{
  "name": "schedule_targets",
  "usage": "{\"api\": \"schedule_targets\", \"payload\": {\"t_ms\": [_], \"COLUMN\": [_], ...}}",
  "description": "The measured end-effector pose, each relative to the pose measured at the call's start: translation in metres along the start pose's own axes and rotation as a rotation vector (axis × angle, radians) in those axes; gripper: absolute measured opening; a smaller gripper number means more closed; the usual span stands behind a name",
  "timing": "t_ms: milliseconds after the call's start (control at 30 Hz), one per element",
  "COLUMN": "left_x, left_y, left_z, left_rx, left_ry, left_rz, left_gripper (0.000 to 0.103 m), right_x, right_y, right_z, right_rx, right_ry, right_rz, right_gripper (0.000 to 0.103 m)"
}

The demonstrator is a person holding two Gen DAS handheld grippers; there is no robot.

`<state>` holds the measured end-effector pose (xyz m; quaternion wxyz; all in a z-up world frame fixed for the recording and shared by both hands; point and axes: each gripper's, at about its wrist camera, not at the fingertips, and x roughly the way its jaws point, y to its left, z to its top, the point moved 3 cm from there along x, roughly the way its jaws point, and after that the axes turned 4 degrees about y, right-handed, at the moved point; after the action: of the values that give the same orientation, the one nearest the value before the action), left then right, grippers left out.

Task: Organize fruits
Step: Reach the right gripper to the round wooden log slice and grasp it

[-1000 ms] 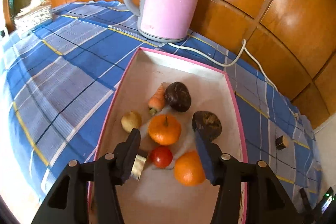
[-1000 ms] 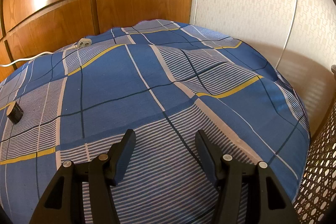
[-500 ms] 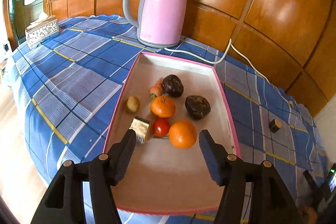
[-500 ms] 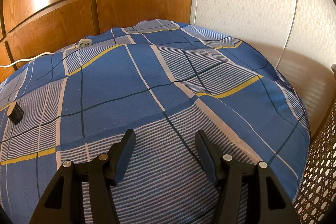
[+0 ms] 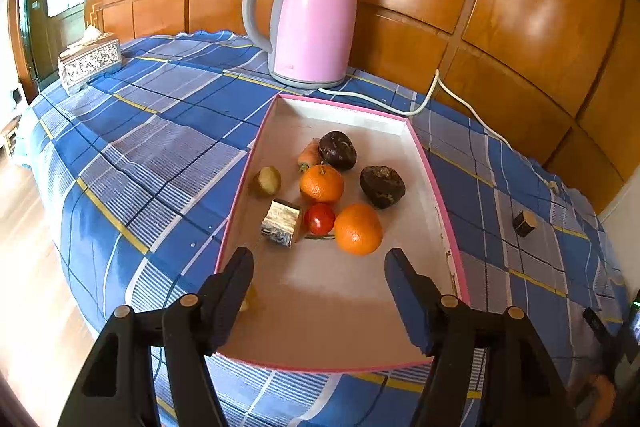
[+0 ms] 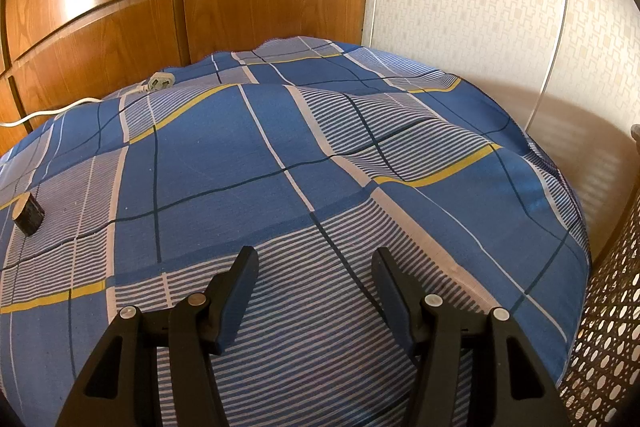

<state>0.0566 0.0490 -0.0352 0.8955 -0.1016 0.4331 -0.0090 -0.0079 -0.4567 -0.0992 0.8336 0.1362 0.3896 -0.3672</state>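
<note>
A pink-rimmed tray (image 5: 436,187) lies on the blue checked cloth. It holds two oranges (image 5: 358,229) (image 5: 321,183), a red tomato (image 5: 319,218), two dark round fruits (image 5: 382,186) (image 5: 338,150), a small carrot (image 5: 309,155), a pale yellowish fruit (image 5: 267,181) and a silvery block (image 5: 281,223). My left gripper (image 5: 320,263) hovers over the tray's near end, its jaws opening with nothing between them. My right gripper (image 6: 314,263) stands open and empty over bare cloth.
A pink kettle (image 5: 308,19) stands behind the tray, its white cord (image 5: 436,95) trailing right to a plug (image 6: 160,82). A small dark block (image 5: 524,223) (image 6: 27,215) lies on the cloth. A tissue box (image 5: 89,61) sits far left. A perforated basket (image 6: 604,327) stands at the table's right edge.
My left gripper drew back from the fruits toward the tray's near end and its jaws spread wider; the silvery block now lies free beside the tomato. The right gripper stayed still.
</note>
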Motion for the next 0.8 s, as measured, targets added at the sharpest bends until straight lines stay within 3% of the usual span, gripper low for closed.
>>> {"api": "schedule_targets", "payload": {"t_ms": [400,800], "left_x": [-0.003,-0.002], "left_y": [0.008,0.032], "left_z": [-0.012,-0.022], "left_rx": [-0.027,-0.082], "left_ry": [0.001,-0.005], "left_rz": [0.002,0.051], "left_gripper": [0.079,0.08], "right_x": [0.001,0.001], "right_y": [0.0,0.001], "right_z": [-0.001,0.001], "right_rx": [0.006,-0.004], "right_ry": [0.005,0.019], "right_rz": [0.012,0.004], "right_gripper": [0.06,0.06]}}
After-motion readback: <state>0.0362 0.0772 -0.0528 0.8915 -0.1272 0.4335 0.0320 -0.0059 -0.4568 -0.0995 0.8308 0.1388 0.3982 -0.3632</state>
